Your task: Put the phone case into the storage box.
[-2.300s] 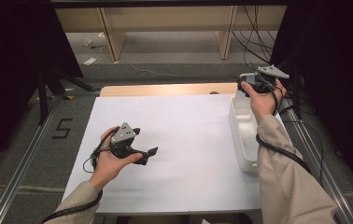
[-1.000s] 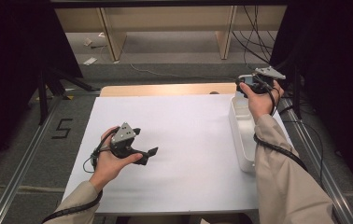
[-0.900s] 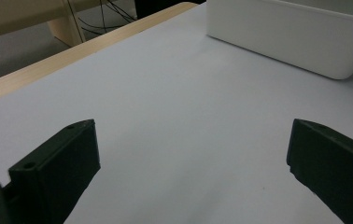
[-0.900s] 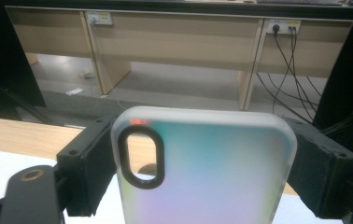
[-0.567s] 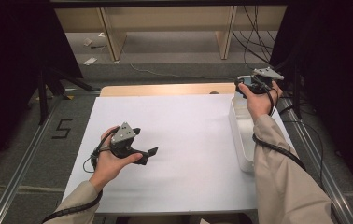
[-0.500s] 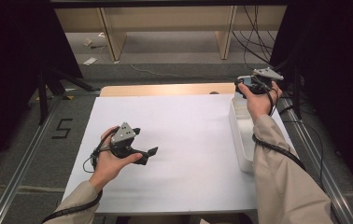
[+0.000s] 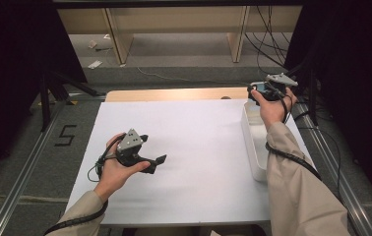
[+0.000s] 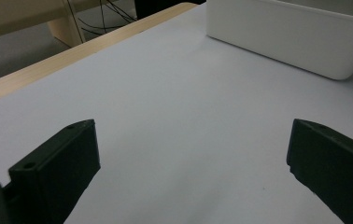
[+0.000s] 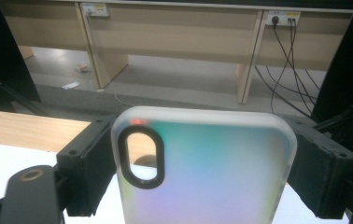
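Observation:
My right gripper (image 7: 254, 93) is held up over the far end of the white bin (image 7: 254, 150), shut on a translucent phone case (image 9: 202, 172). The case has an iridescent green-to-pink sheen and an oval camera cutout, and both jaws press on its side edges in the right gripper view. My left gripper (image 7: 154, 147) rests in the person's hand low over the white table sheet (image 7: 199, 147), left of the middle. Its jaws stand wide open with nothing between them (image 8: 193, 149).
The white bin (image 8: 291, 37) lies lengthwise along the sheet's right edge. A strip of wooden tabletop (image 7: 174, 94) shows beyond the sheet. Farther off are desk legs, hanging cables (image 9: 282, 60) and grey floor. Dark curtains flank both sides.

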Available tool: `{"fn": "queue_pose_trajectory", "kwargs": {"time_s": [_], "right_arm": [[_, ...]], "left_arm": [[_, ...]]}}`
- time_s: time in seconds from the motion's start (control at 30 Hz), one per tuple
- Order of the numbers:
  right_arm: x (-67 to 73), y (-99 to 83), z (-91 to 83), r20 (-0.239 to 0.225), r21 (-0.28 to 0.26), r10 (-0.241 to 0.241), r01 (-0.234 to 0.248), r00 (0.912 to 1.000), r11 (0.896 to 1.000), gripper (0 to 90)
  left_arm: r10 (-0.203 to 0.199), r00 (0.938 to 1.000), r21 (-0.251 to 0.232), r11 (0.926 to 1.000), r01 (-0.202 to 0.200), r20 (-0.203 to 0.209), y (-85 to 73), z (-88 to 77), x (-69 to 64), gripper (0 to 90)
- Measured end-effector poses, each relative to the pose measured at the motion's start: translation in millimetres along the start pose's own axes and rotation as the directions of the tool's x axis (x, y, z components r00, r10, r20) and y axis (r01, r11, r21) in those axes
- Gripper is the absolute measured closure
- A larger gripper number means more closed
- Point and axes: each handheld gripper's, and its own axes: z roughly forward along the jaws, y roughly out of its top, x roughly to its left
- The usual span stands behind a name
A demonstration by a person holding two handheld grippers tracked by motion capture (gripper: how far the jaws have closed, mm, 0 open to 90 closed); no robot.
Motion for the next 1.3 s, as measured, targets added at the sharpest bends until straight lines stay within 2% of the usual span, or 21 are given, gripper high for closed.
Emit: {"fn": "queue_pose_trajectory", "kwargs": {"time_s": [1.3], "right_arm": [[2.1,-13.6,7.9,-0.007,0.043,-0.009,0.009,0.9999,0.999,18.2]], "left_arm": [[0.003,1.0,0.001,1.0,-0.003,0.001,0.0,0.4,-0.4,1.9]]}}
